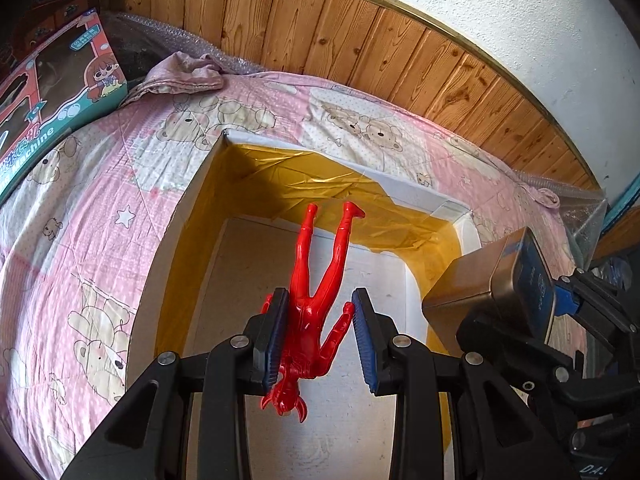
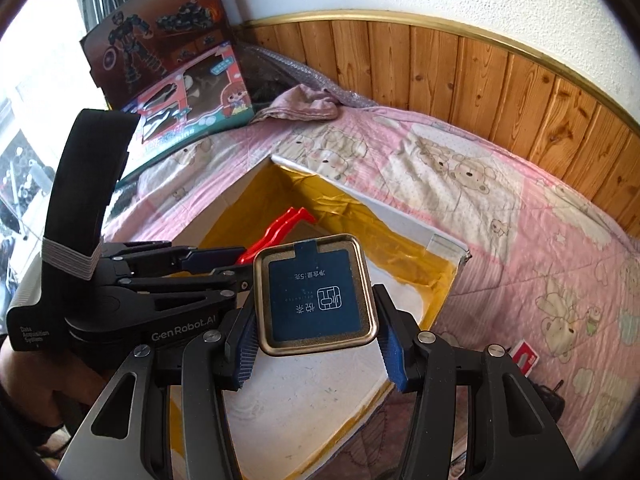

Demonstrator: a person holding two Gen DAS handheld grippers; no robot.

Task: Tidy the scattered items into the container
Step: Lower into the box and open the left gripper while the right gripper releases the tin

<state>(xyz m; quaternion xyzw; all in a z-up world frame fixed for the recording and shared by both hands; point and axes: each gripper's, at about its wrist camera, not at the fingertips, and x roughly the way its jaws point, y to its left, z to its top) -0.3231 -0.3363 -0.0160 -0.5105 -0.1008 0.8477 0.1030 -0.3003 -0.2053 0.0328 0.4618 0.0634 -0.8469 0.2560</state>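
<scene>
A red plastic figure [image 1: 316,280] hangs head toward the camera with its legs pointing away. My left gripper [image 1: 320,294] is shut on its torso and arm, above the white floor of the container. The container is an open white box [image 1: 200,184] with gold foil on its inner walls. My right gripper [image 2: 316,308] is shut on a square metal tin [image 2: 316,292] with a blue label, held over the box's near right side. In the left wrist view the tin [image 1: 492,280] and the right gripper [image 1: 560,300] sit at the right. The right wrist view shows the left gripper [image 2: 224,264] and the figure's red legs [image 2: 288,220].
The box [image 2: 444,240] rests on a bed with a pink bear-print quilt [image 2: 500,184]. Toy boxes [image 2: 192,92] lean at the back left beside a crumpled pink cloth [image 1: 184,72]. A wood-panelled wall [image 1: 360,40] runs behind. A small red-and-white packet [image 2: 526,358] lies on the quilt, right of the box.
</scene>
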